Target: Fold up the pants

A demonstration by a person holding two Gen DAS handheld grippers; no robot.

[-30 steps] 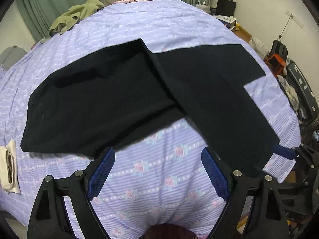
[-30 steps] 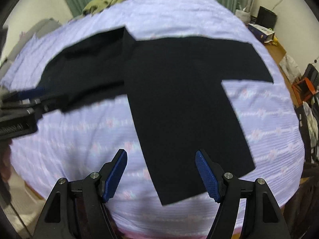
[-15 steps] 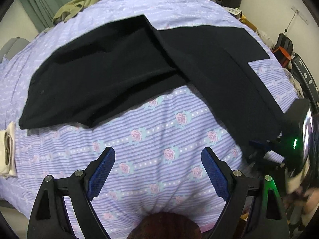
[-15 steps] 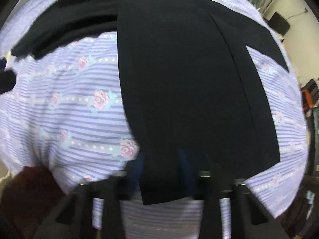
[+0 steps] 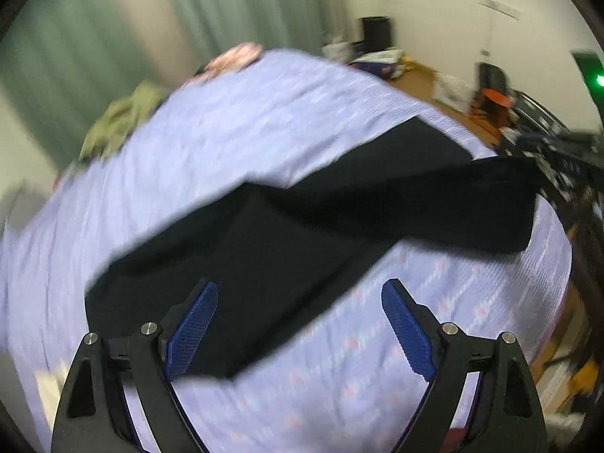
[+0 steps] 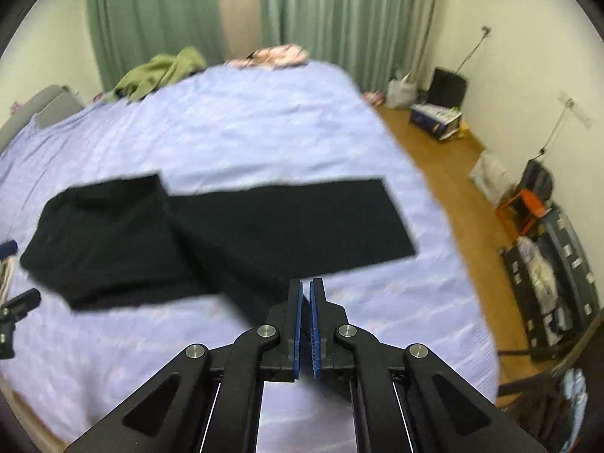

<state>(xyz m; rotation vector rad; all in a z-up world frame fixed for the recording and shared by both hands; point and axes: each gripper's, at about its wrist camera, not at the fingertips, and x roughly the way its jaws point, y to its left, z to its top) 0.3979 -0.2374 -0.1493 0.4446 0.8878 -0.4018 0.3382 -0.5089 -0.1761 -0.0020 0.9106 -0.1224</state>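
right claw (image 6: pixel 305 302) pinched on pants (image 6: pixel 226 234) leg hem, lifted | left claw (image 5: pixel 298 324) wide open, empty | risk: thin grip, hem could slip mid-fold, flop crooked on bed (image 6: pixel 245 132)

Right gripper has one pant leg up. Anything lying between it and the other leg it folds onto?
Nothing visible. The black pants lie on bare lilac bedsheet; the right gripper is shut on the lifted leg's end. The olive-green garment and pink cloth sit at the far edge, well clear.

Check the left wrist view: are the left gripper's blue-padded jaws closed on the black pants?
No, the left gripper stands wide open, gripping nothing, above the black pants.
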